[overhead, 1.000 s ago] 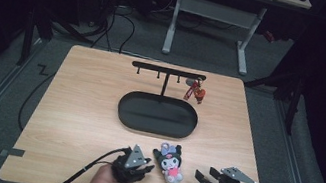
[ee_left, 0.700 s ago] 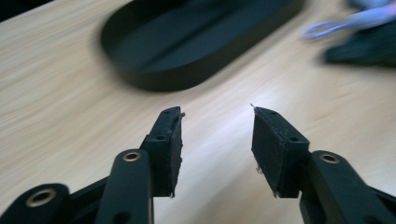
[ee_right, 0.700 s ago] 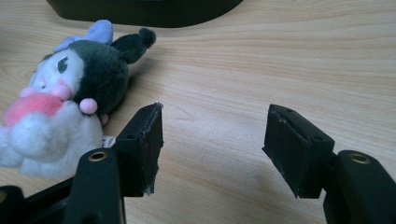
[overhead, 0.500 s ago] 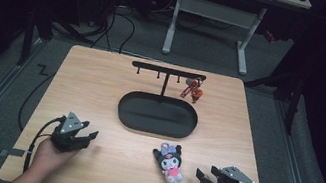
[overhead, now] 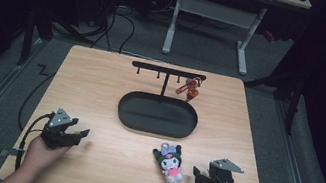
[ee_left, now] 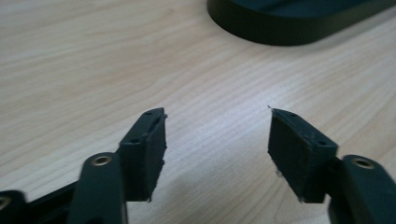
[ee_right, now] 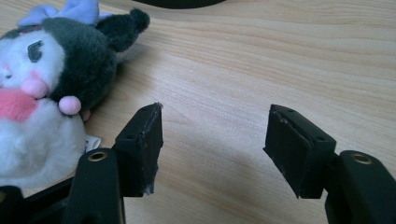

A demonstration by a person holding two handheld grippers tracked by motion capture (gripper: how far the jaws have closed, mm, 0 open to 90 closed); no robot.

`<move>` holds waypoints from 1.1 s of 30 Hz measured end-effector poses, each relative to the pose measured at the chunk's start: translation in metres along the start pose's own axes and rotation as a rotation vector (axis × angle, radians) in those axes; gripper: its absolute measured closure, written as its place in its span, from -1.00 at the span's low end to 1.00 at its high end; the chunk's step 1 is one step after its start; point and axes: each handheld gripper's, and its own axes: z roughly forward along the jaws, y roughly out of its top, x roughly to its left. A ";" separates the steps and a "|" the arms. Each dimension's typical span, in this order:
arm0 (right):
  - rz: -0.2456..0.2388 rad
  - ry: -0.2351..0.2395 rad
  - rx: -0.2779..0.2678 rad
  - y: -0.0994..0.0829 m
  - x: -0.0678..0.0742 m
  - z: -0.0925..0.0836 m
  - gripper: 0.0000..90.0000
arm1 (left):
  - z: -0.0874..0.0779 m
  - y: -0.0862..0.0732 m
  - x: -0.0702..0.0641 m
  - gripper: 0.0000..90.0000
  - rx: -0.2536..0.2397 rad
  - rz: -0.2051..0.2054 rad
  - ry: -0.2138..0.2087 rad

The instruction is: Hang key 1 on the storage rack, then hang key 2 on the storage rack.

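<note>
Small black-and-white plush doll with pink belly [overhead: 169,163] near table's [overhead: 101,85] front edge; probably light, squashy; pinch torso; left gripper [overhead: 73,135], right gripper [overhead: 199,174] jaws spread, empty.

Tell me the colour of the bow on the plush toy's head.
Pale lilac-blue. The bow on the plush toy shows best in the right gripper view.

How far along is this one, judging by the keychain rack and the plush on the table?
Looks done: one red charm hangs from the right end of the black rack. In hand: nothing; the left gripper and right gripper are both open and empty. Likely left: the plush toy lies loose on the table beside the right gripper, in front of the oval tray, with free hooks above.
</note>
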 end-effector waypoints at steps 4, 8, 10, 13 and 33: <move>-0.024 -0.013 0.061 0.008 0.001 0.000 -0.21 | 0.001 0.003 -0.006 -0.27 -0.020 0.035 -0.002; -0.042 -0.020 0.115 0.016 0.004 -0.002 -0.25 | -0.001 0.004 -0.009 -0.27 -0.033 0.062 0.007; -0.043 -0.012 0.146 0.020 0.005 -0.003 -0.27 | 0.000 0.004 -0.009 -0.28 -0.044 0.052 0.005; -0.047 0.000 0.187 0.027 0.008 -0.005 -0.29 | 0.002 0.004 -0.009 -0.28 -0.035 0.054 0.003; -0.062 0.053 0.358 0.065 0.029 -0.031 -0.42 | 0.005 0.007 -0.014 -0.28 -0.018 0.079 -0.015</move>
